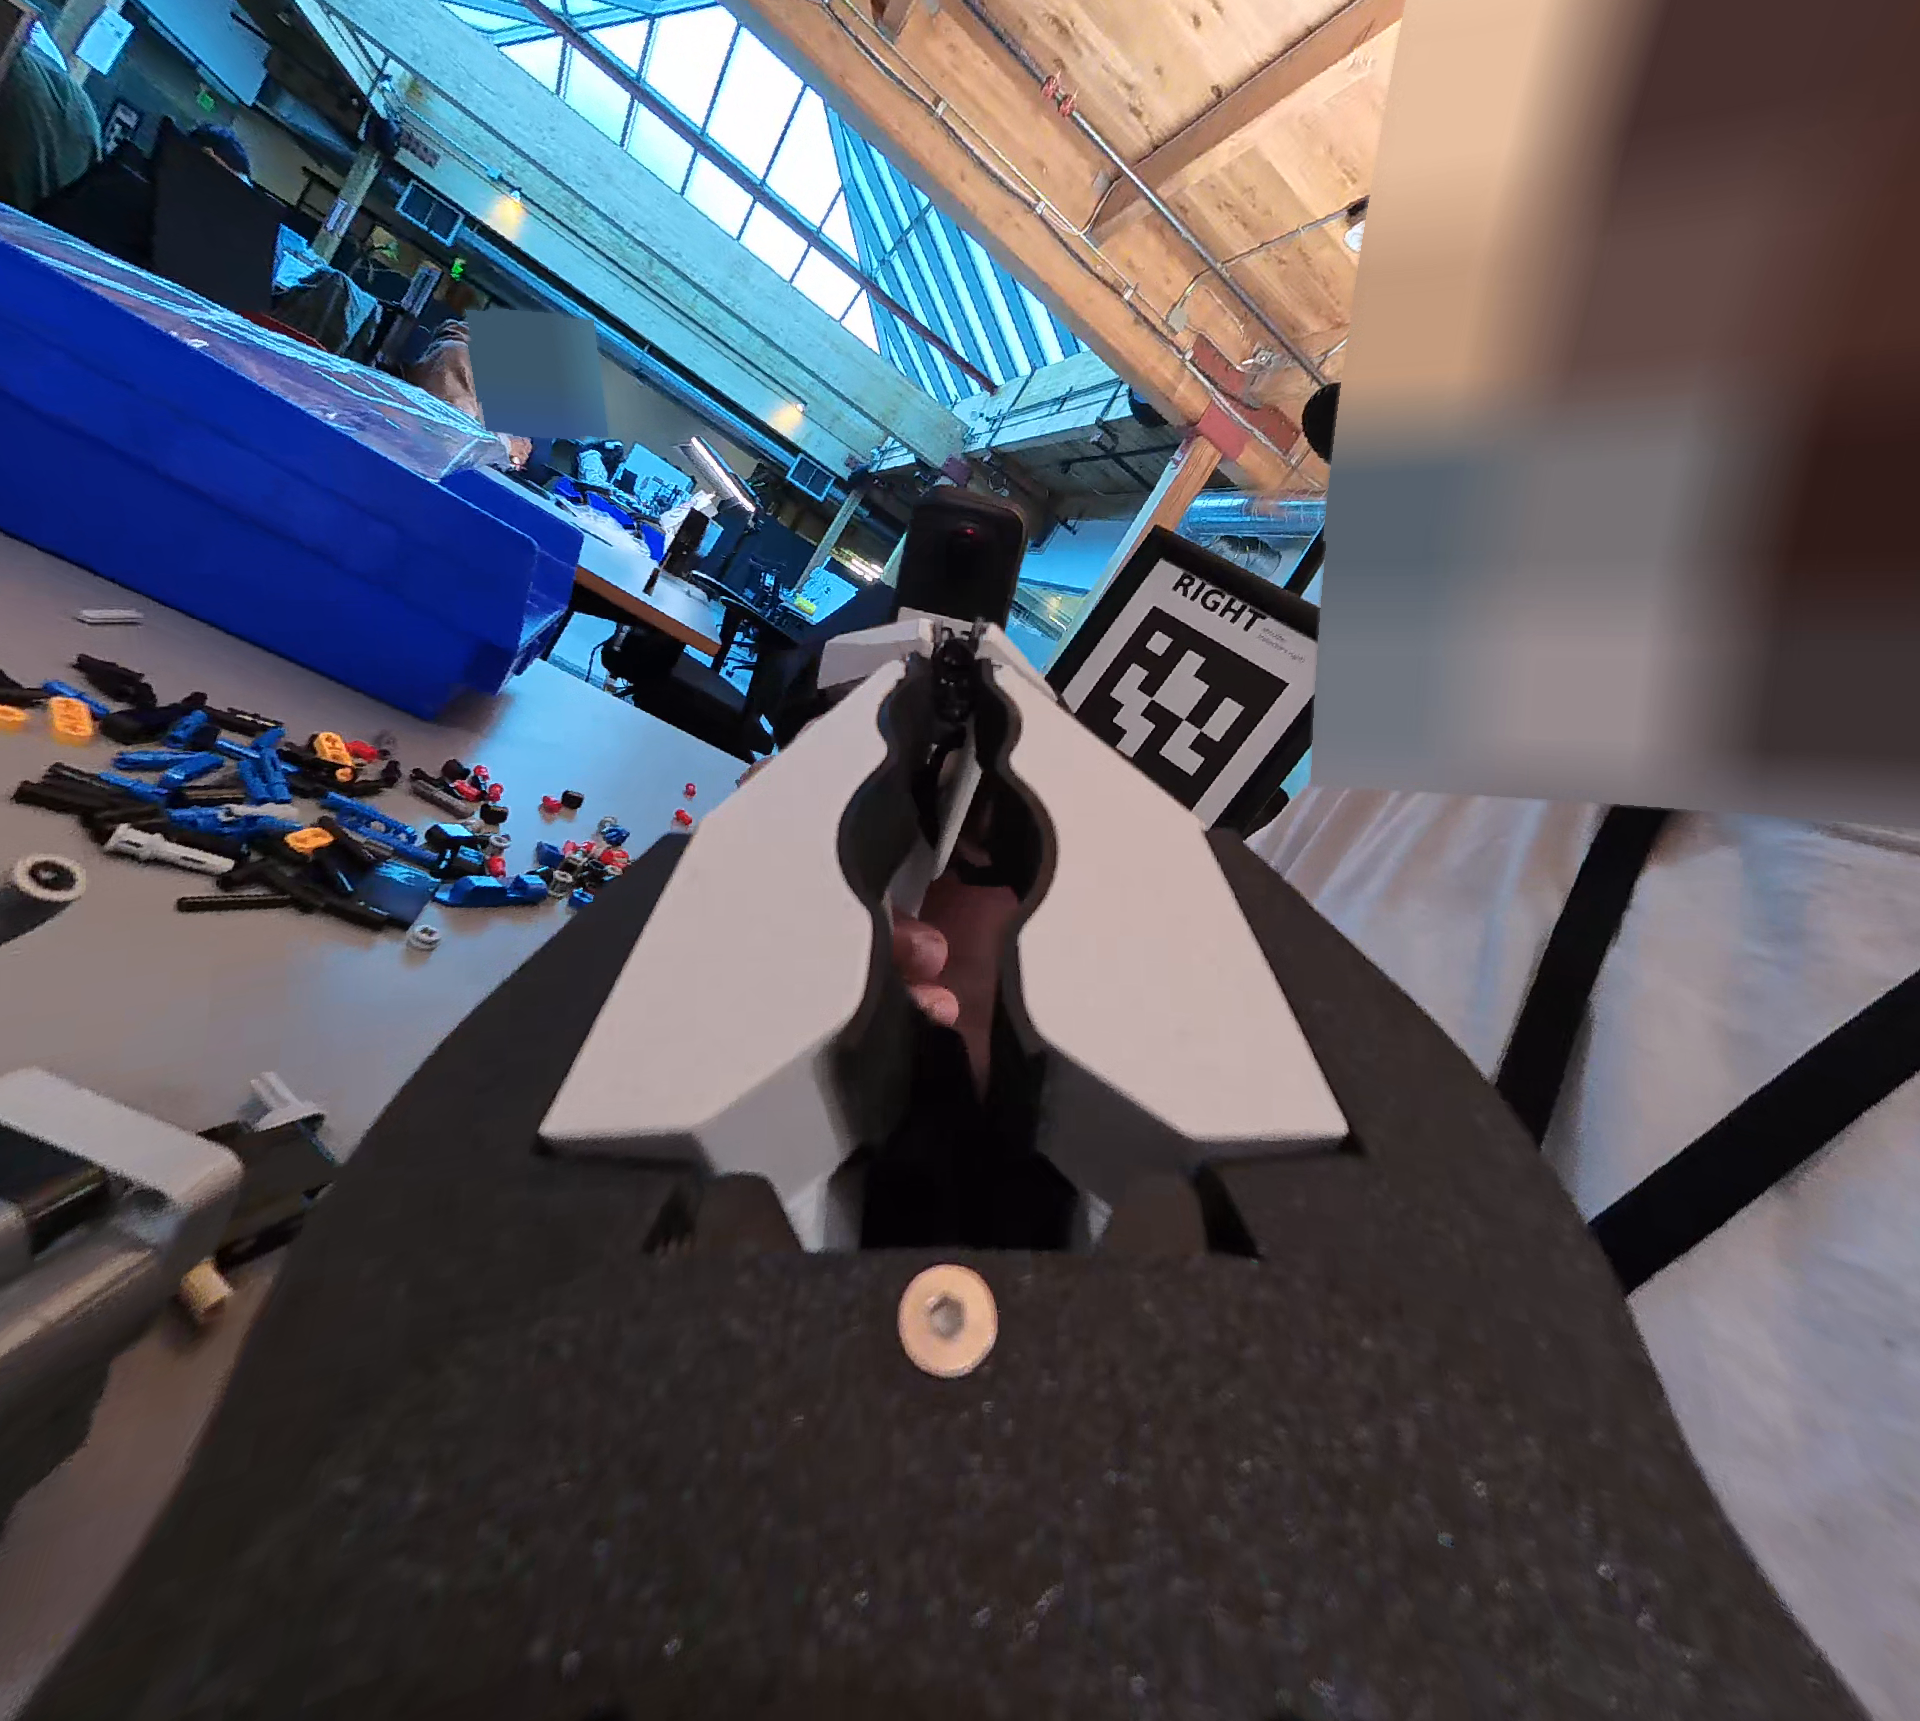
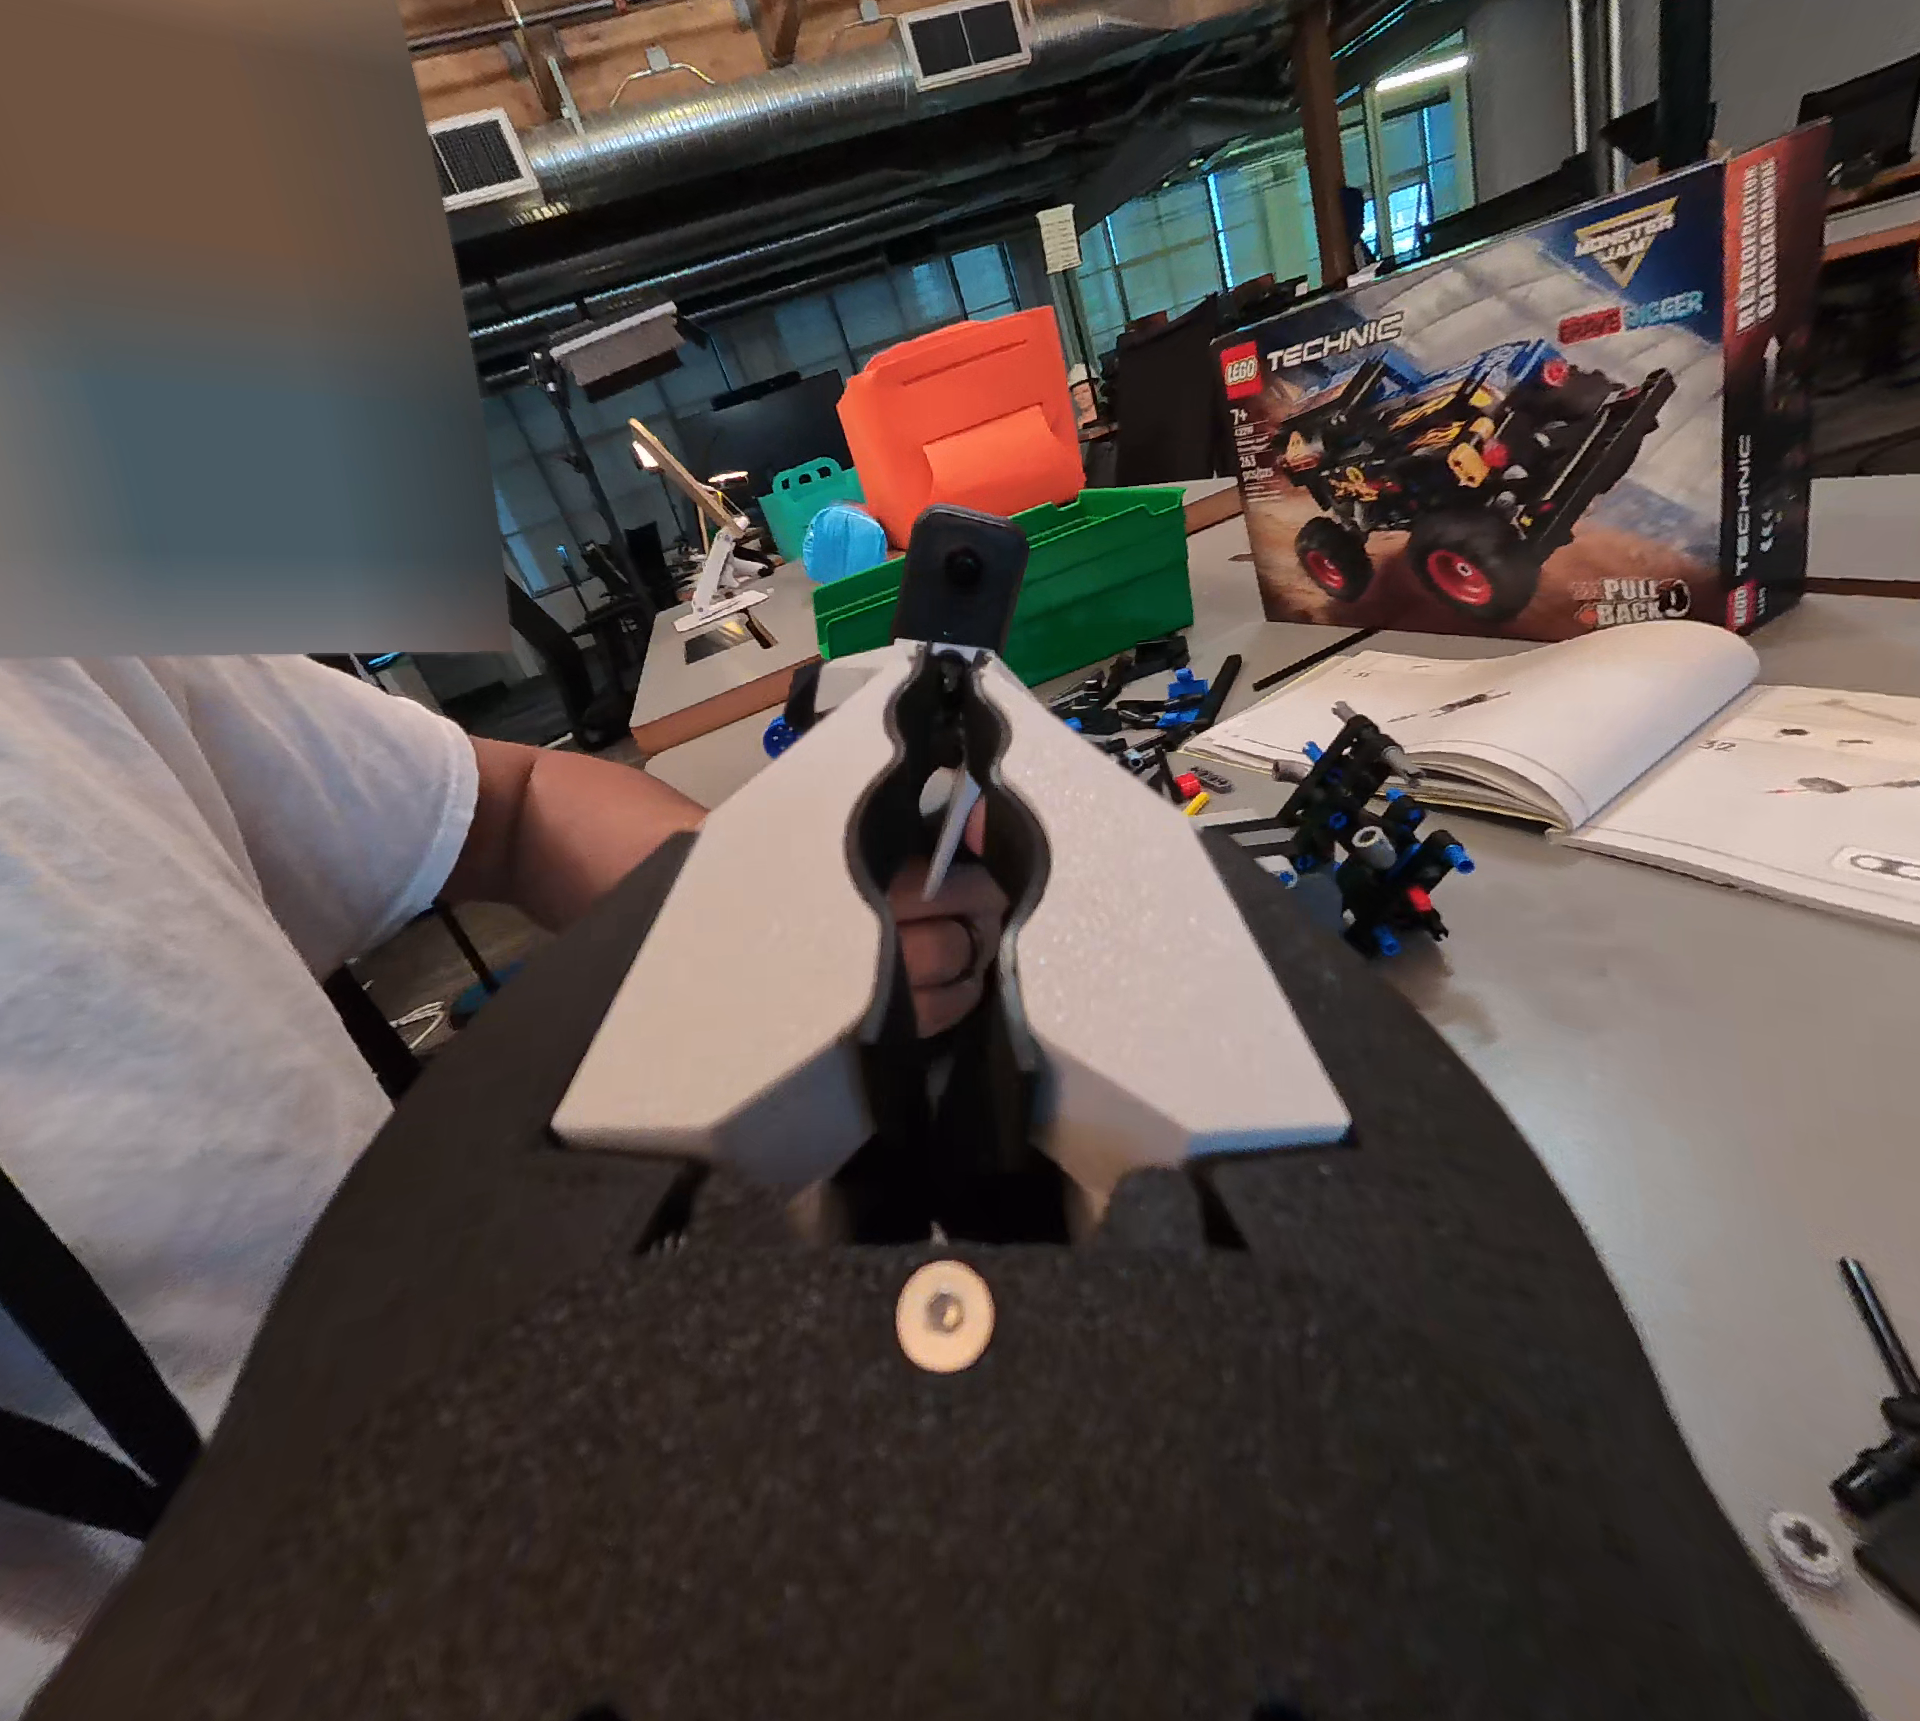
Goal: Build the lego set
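Observation:
My two grippers meet tip to tip above the table's near edge. In the left wrist view my left gripper [image 1: 951, 684] is shut, with a small black lego piece [image 1: 951, 669] pinched at its tips. The right gripper faces it, its black camera [image 1: 961, 559] just behind the tips. In the right wrist view my right gripper [image 2: 945, 679] is shut on the same small dark piece [image 2: 948, 695], mostly hidden. Loose blue, black, red and orange pieces [image 1: 260, 798] lie on the grey table. A partly built black and blue assembly [image 2: 1361, 840] stands beside the open instruction booklet [image 2: 1558, 736].
A blue bin [image 1: 260, 508] stands behind the loose pieces. The set's box [image 2: 1507, 424], a green bin [image 2: 1091, 570] and an orange object [image 2: 956, 414] stand at the back. A small grey gear [image 2: 1806, 1546] and a black axle [image 2: 1870, 1328] lie near. A person in a white shirt [image 2: 156, 892] sits close. My two grippers' fingertips are within a few centimetres of each other.

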Tool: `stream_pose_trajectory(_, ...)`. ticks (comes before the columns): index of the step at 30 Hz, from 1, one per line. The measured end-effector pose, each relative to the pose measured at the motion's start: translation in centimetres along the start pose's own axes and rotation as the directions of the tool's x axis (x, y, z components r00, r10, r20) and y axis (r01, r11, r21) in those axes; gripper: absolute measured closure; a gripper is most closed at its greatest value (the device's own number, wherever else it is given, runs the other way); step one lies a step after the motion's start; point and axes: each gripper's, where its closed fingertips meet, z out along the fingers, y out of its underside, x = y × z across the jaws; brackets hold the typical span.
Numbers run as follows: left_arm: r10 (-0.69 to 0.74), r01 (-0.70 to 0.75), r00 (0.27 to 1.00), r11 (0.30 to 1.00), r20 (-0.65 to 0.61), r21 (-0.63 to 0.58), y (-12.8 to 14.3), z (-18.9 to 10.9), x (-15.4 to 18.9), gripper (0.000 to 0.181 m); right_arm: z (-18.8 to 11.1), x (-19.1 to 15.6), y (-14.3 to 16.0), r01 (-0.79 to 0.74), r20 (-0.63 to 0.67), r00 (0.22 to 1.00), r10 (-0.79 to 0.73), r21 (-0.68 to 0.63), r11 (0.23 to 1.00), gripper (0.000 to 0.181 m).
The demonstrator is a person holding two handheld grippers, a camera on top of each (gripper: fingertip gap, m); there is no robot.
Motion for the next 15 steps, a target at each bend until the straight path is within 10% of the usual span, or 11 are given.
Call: stream_pose_trajectory(15,0.296,-0.295,0.954,0.885,-0.054,-0.360,2.9,-1.7,0.7,0.176,-0.4,-1.9,3.3,-0.209,0.204,0.941,0.270,-0.277,0.938,0.178)
